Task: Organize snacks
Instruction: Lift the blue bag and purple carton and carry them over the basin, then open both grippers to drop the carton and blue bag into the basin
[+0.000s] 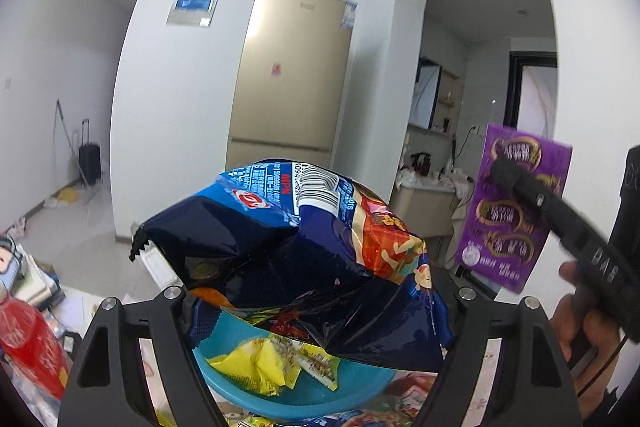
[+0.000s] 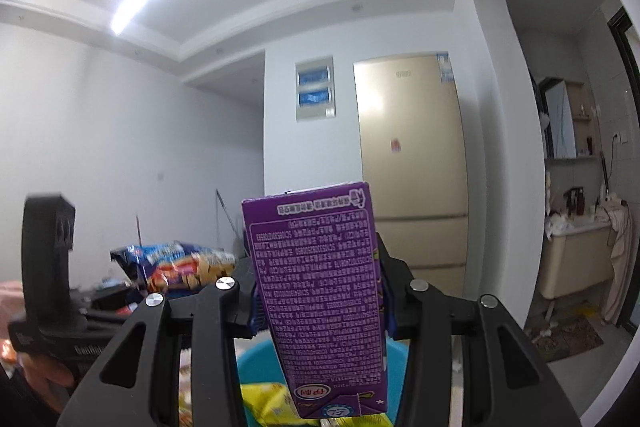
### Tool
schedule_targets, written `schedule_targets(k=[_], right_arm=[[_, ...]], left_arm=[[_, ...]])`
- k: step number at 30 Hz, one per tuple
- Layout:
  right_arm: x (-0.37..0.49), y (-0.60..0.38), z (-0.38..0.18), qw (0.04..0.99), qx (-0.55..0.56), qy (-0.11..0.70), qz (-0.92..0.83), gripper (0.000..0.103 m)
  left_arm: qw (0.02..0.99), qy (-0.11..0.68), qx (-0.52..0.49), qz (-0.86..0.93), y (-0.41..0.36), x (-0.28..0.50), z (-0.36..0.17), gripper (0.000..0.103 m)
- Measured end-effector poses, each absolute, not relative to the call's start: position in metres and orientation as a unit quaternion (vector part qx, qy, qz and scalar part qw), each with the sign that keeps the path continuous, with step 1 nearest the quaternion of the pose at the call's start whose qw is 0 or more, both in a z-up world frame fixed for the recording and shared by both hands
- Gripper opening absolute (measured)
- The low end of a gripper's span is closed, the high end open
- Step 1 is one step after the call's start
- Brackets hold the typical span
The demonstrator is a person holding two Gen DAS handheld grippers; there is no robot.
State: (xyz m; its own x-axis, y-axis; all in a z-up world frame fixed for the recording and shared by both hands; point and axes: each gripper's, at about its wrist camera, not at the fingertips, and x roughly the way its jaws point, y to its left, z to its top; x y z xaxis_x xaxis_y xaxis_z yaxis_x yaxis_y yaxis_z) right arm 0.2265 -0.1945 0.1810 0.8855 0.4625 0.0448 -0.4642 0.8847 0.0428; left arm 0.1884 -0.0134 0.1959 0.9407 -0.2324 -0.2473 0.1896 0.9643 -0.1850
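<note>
My left gripper (image 1: 316,291) is shut on a puffy dark blue snack bag (image 1: 296,259), held above a blue bowl (image 1: 360,385) with yellow snack packets (image 1: 256,367) in it. The same snack bag (image 2: 176,263) and the left gripper's handle show at the left of the right wrist view. My right gripper (image 2: 320,301) is shut on a purple drink carton (image 2: 320,279), upside down, over the blue bowl (image 2: 256,359). From the left wrist view the purple carton (image 1: 512,211) hangs at the right, clamped between dark fingers (image 1: 520,183), with a hand behind.
A red drink bottle (image 1: 28,339) stands at the lower left, with boxes and papers behind it. More snack packets lie along the table's near edge. Behind stand a beige fridge (image 1: 292,75), a suitcase (image 1: 89,159) and an archway to a washroom.
</note>
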Motion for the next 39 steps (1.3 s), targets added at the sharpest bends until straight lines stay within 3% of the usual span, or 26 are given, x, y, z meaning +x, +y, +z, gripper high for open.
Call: schedule_targets(k=[26,39], right_arm=[[0.332,-0.176,0.074,0.948,0.017,0.206,0.243,0.043],[0.351,-0.167,0.052,0.933,-0.001,0.262,0.246,0.043]], left_arm=[[0.953,0.286,-0.073,-0.067,-0.016,0.299,0.091,0.083],[0.936,0.331,-0.085,-0.081,-0.015,0.315,0.069,0.083]])
